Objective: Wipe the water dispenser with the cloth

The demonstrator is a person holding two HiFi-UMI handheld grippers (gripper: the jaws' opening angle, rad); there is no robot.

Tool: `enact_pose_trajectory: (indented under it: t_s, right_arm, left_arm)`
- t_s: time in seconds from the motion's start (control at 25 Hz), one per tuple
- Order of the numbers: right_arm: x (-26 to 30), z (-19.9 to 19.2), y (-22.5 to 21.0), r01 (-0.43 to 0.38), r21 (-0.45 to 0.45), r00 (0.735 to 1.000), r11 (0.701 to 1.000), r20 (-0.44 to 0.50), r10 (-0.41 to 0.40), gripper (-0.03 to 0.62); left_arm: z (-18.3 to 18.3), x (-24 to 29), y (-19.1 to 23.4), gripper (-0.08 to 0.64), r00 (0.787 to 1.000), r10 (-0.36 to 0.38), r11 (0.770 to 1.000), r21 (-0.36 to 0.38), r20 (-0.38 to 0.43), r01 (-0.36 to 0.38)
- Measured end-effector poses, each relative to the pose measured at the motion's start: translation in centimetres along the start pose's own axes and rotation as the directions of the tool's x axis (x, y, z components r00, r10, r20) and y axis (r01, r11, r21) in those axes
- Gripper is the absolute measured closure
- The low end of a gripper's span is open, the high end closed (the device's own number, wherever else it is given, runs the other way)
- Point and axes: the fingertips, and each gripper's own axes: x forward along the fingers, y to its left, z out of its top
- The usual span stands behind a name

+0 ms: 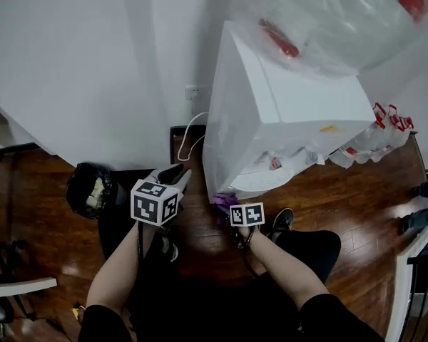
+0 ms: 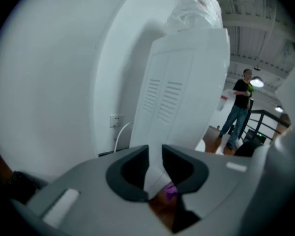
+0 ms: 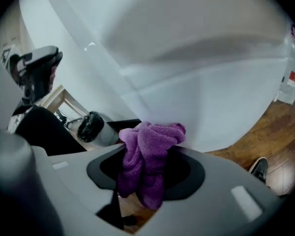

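Observation:
The white water dispenser (image 1: pixel 285 112) stands against the wall, and its bottle (image 1: pixel 328 13) on top is wrapped in clear plastic. My right gripper (image 1: pixel 227 206) is low at the dispenser's front left corner, shut on a bunched purple cloth (image 1: pixel 221 201). In the right gripper view the cloth (image 3: pixel 150 156) fills the jaws of the right gripper (image 3: pixel 147 146), close to the dispenser's white side (image 3: pixel 187 82). My left gripper (image 1: pixel 172 177) is to the left, shut and holding nothing. The left gripper (image 2: pixel 155 154) points at the dispenser's vented back panel (image 2: pixel 187 92), with the cloth (image 2: pixel 169 191) showing below.
A bin lined with a black bag (image 1: pixel 93 187) stands at the left on the wooden floor. A wall socket (image 1: pixel 192 91) with a white cable is behind the dispenser. Plastic-wrapped packs (image 1: pixel 374 137) lie at the right. A person (image 2: pixel 241 107) stands far off by a railing.

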Motion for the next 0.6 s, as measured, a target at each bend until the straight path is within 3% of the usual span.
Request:
enact_pose_trajectory:
  t_s: [0.12,0.24,0.36,0.44,0.52,0.6]
  right_arm:
    - [-6.5,3.8,4.8,-0.081,-0.032,0.987,0.996,0.134,0.084,0.397]
    - [-14.6,7.0,10.5,-0.106,-0.204,0.952,0.973,0.26,0.158,0.397]
    - [-22.7,9.4,15.3,-0.04,-0.444,0.907,0.895,0.36,0.219,0.397]
    - [-27.4,10.7,18.2,0.003,-0.55,0.864,0.835,0.422,0.275,0.397]
    - [-31.6,11.9,20.9,0.03,-0.621,0.81,0.784,0.474,0.344,0.397]
    - [-35.4,12.8,23.6,0.066,-0.699,0.757,0.712,0.5,0.421,0.397]
  left_arm:
    - [1.7,-4.7,-2.8,0.442,0.996,-0.085,0.996,-0.013,0.038,0.086]
    - [4.3,-10.0,-6.9,0.435,0.968,-0.235,0.972,-0.012,0.086,0.236]
    - [8.4,-15.0,-11.8,0.434,0.914,-0.377,0.926,0.07,0.151,0.371]
    - [10.9,-17.9,-14.8,0.423,0.879,-0.445,0.895,0.113,0.173,0.431]
    - [12.4,-20.2,-17.4,0.412,0.84,-0.51,0.86,0.108,0.186,0.499]
    - [13.0,-21.7,-19.4,0.386,0.801,-0.568,0.822,0.09,0.189,0.562]
